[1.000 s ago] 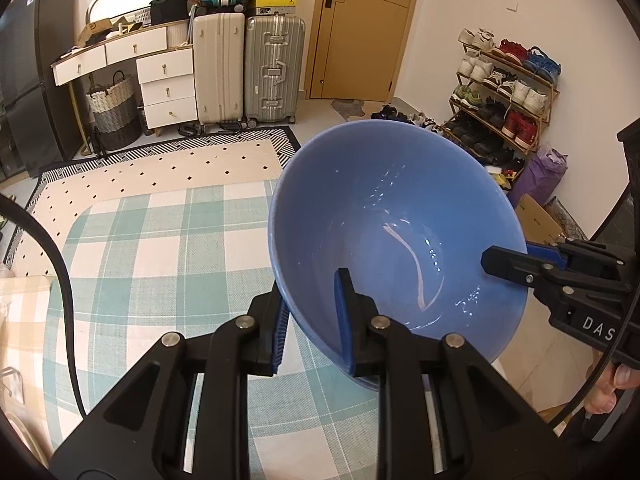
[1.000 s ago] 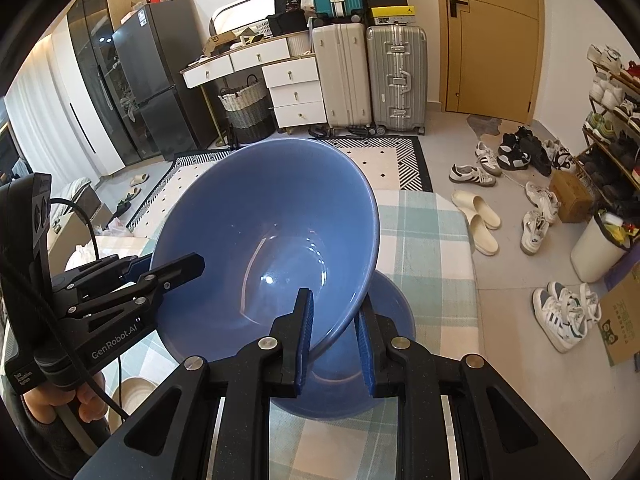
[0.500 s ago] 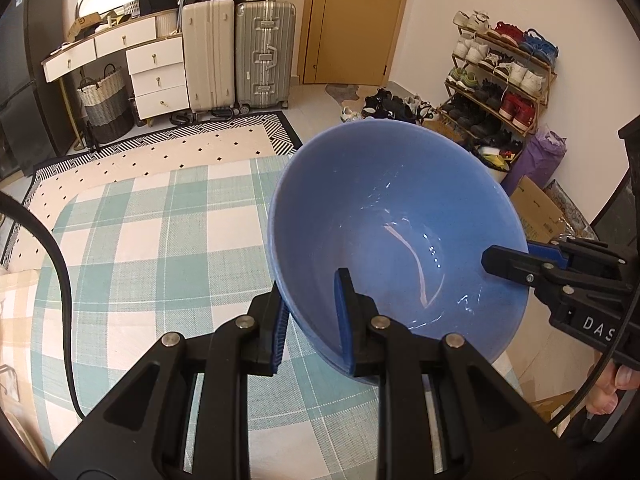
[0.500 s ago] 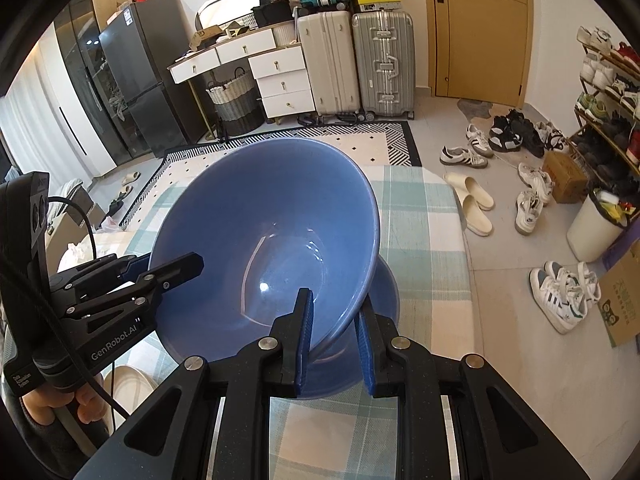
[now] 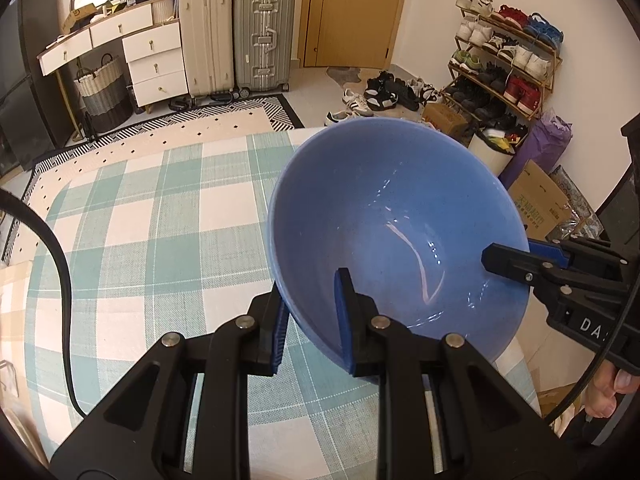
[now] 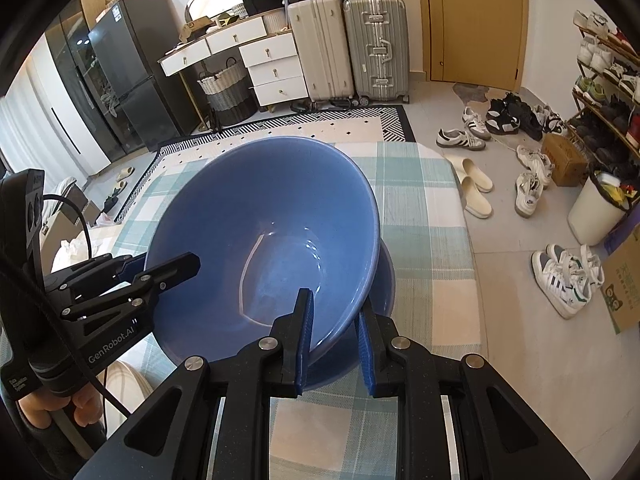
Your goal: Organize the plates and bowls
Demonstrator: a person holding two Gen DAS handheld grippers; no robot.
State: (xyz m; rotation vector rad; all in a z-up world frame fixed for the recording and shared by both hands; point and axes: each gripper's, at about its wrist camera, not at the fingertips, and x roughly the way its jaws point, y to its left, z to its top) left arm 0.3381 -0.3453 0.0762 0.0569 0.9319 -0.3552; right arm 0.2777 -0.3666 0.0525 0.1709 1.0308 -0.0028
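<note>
A large blue bowl (image 5: pixel 384 216) is held by both grippers over the checked tablecloth (image 5: pixel 152 232). My left gripper (image 5: pixel 310 316) is shut on its near rim, one finger inside and one outside. My right gripper (image 6: pixel 334 340) is shut on the opposite rim of the same blue bowl (image 6: pixel 256 232). In the right wrist view a second blue bowl (image 6: pixel 384 280) sits on the table directly under the held one, only its right edge showing. The held bowl hangs low over it; I cannot tell whether they touch.
A white plate (image 6: pixel 124 380) peeks out at the table's near left in the right wrist view. The table edge (image 6: pixel 464 216) is close on the right, with shoes and a white bin (image 6: pixel 596 212) on the floor beyond. Suitcases and a dresser stand at the far wall.
Both grippers have lowered the held bowl toward the bowl on the table; less of the lower bowl now shows. Both grips are unchanged.
</note>
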